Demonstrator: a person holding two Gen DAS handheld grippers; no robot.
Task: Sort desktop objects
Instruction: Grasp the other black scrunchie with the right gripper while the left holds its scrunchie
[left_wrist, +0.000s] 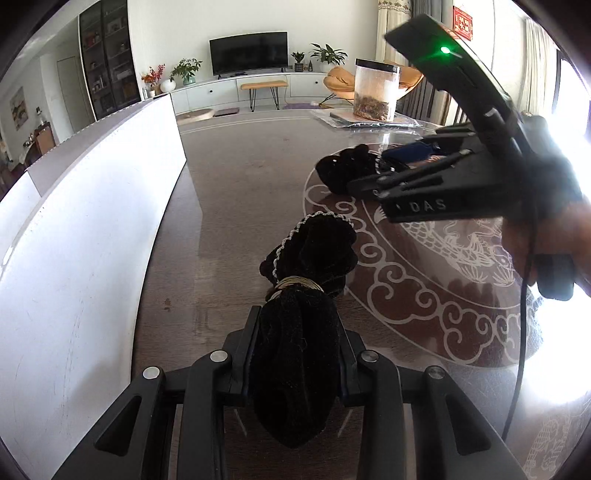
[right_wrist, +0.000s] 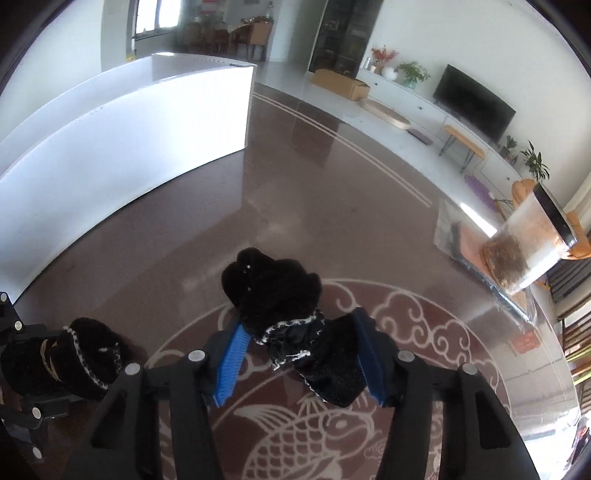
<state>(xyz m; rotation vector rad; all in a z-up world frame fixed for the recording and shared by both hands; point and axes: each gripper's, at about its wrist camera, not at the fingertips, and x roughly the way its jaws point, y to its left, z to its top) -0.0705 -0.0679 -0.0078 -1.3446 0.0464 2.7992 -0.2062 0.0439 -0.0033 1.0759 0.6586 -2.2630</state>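
Home living room; television (left_wrist: 248, 52); houseplants (left_wrist: 186, 70)

Left wrist cam sits low, close over the table (left_wrist: 236, 192), facing the TV wall. Right wrist cam looks leftward, probably slightly higher. Both share white box (left_wrist: 92, 229) (right_wrist: 122, 147), jar (left_wrist: 376, 92) (right_wrist: 532, 243).

black velvet drawstring pouch (left_wrist: 295, 354): silver-white trim, gold cord | second black velvet pouch (right_wrist: 291, 314): silver trim | glossy dark brown bench (right_wrist: 332, 192): pale koi and cloud scrollwork | right tool (right_wrist: 301, 363): black, blue pads | left tool (left_wrist: 297, 360): black | tall box (left_wrist: 92, 206): white
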